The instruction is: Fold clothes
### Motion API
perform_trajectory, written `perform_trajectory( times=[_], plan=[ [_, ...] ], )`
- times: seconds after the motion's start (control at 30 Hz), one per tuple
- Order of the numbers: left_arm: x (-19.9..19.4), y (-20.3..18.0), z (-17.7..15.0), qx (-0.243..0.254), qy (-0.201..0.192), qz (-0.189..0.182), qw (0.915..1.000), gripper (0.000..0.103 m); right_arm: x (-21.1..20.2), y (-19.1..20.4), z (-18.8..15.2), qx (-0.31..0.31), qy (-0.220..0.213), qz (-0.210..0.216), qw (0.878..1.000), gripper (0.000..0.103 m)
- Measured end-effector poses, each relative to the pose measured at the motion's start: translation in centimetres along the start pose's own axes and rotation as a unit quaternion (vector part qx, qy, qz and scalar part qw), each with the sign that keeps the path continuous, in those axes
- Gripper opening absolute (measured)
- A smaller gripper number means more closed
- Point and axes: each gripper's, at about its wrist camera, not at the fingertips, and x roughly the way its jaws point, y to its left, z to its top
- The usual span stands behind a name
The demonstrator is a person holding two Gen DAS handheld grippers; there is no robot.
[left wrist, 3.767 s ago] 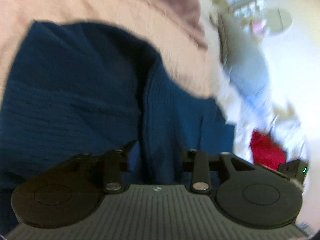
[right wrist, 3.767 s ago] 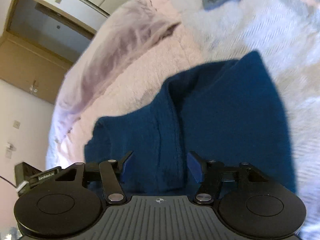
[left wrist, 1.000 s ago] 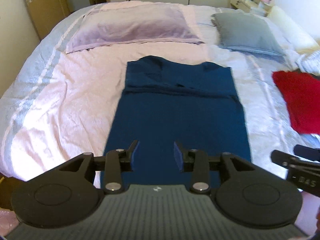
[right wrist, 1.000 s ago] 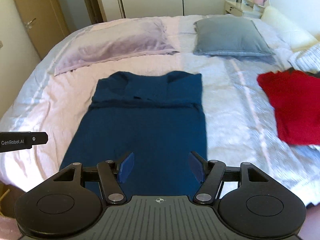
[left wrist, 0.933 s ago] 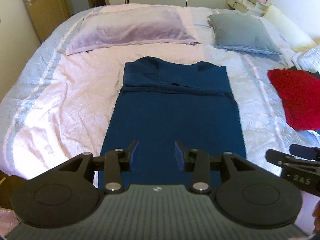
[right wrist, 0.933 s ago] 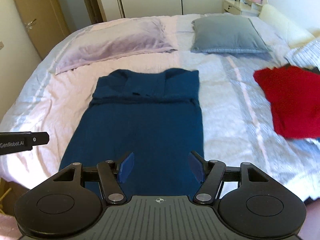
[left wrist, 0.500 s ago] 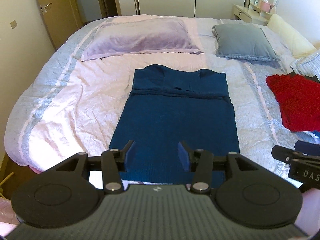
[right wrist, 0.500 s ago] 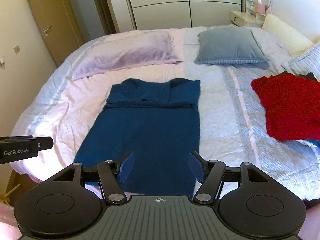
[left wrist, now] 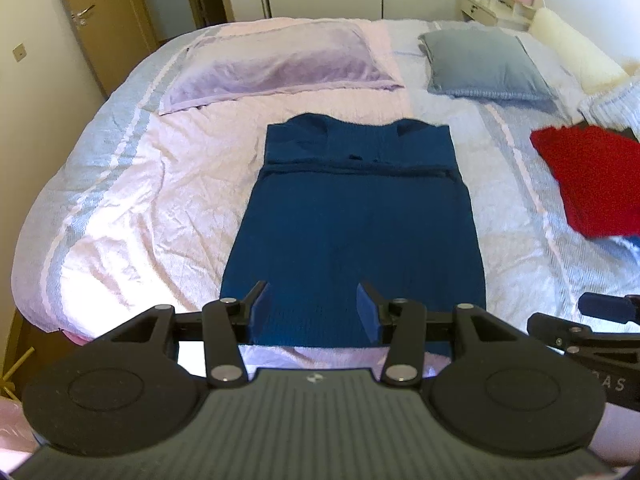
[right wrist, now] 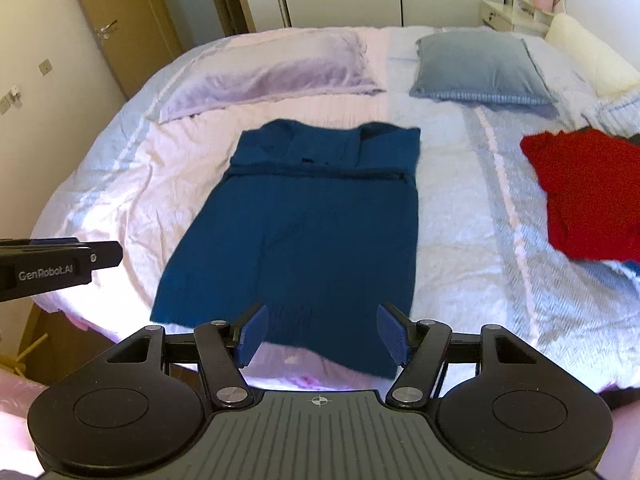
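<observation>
Both grippers have pulled back and up from the blue sweater (left wrist: 352, 216), which a few seconds ago filled each view at close range. It now lies flat on the bed (left wrist: 132, 184), sleeves tucked across the chest into a long rectangle, its hem near the bed's foot edge. The left gripper (left wrist: 314, 312) has its fingers about half apart and empty; the right gripper (right wrist: 320, 330) is wider open, also empty. The sleeve folds look done; a hem-to-collar fold likely comes next. A red garment (right wrist: 588, 196) waits to the right.
</observation>
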Motion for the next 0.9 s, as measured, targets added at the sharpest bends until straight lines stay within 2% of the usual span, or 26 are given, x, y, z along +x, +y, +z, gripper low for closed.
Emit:
perform_trajectory(
  times=[0.27, 0.53, 0.9],
  plan=[
    [1.2, 0.6, -1.3, 0.016, 0.021, -0.009, 0.9996, 0.043, 0.7, -0.1, -0.9, 0.049, 0.025, -0.009, 0.998, 0.064],
    [1.8, 2.1, -2.4, 0.016, 0.039, -0.004, 0.9991, 0.043, 2.0, 2.4, -1.7, 0.024, 0.056, 0.001, 0.998, 0.064],
    [3.4, 1.6, -4.2, 0.025, 0.073, -0.008, 0.9970, 0.043, 3.3, 2.1, -3.1, 0.038, 0.088, -0.005, 0.995, 0.064]
  ],
)
